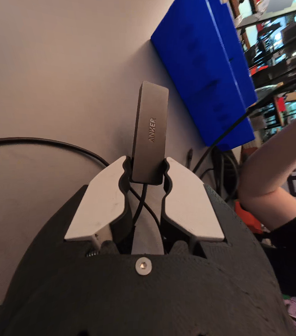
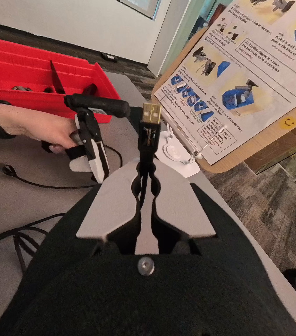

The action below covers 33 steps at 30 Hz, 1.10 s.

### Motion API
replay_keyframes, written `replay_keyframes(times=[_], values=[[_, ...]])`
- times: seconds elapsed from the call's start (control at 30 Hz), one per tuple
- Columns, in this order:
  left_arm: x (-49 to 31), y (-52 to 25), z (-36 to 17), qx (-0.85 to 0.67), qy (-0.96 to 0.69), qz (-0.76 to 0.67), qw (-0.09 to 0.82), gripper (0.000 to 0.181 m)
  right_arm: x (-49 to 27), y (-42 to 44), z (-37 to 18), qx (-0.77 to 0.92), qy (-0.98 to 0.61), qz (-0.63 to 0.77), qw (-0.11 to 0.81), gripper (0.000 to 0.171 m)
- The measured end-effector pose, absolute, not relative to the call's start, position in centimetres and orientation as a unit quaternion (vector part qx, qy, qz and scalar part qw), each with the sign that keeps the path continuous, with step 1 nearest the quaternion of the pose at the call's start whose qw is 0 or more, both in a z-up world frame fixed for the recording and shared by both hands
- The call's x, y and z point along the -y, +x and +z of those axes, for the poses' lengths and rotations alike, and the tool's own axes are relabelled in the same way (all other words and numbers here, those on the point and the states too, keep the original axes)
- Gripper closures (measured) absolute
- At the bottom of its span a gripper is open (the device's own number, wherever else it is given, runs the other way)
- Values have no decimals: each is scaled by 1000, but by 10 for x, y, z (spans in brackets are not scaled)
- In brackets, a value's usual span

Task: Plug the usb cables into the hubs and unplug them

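**Hub in my left tool, plug in my right, the two well apart**

My left tool (image 1: 147, 170) is closed onto the near end of a slim grey hub (image 1: 149, 131), its fingers pinching the two long edges. The hub stands out forward past the fingertips, its far end free over bare table (image 1: 43, 81). The hub's own thin black cord (image 1: 140, 205) drops from its near end back between the fingers, crossing another thin lead there. To the right of the hub's tip sits a blue bin (image 1: 203, 72), near but not touching it; open table lies to the left and ahead, crossed only by a black cable (image 1: 52, 141) curving in from the left edge.

My right tool (image 2: 145, 168) is nearly closed, clamped on the black cable just behind a USB plug (image 2: 150, 127). The black plug body rises past the fingertips, gold metal end uppermost and free in the air. I cannot see whether it lines up with any port.

In the right wrist view, the left tool (image 2: 96, 160) shows to the left, held by a hand (image 2: 40, 127), tips pointing down toward the table (image 2: 25, 200). A red bin (image 2: 34, 72) sits behind it near the table's far edge. On the right, a paper instruction sheet (image 2: 243, 81) leans on a white stand (image 2: 176, 151) close to the table's right edge, just behind the plug. Loose black cable (image 2: 43, 184) loops on the table below the left tool.
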State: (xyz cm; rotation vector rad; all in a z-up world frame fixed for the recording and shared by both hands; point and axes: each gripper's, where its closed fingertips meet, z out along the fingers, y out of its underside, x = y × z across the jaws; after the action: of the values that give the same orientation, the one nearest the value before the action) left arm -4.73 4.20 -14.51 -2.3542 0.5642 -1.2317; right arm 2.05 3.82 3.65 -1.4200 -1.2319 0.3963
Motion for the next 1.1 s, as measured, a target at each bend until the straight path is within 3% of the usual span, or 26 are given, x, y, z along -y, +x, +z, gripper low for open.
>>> replay_keyframes(times=[0.33,0.67,1.1], values=[[-40,-49,-125,-181,-830,-481,218,148,-44,22,27,532,-611,155,565,165],[-62,-87,-185,-225,-916,-218,248,148,25,8,43,628,-396,310,594,165],[-55,-74,-161,-204,-892,-318,249,148,7,9,32,623,-431,253,602,165]])
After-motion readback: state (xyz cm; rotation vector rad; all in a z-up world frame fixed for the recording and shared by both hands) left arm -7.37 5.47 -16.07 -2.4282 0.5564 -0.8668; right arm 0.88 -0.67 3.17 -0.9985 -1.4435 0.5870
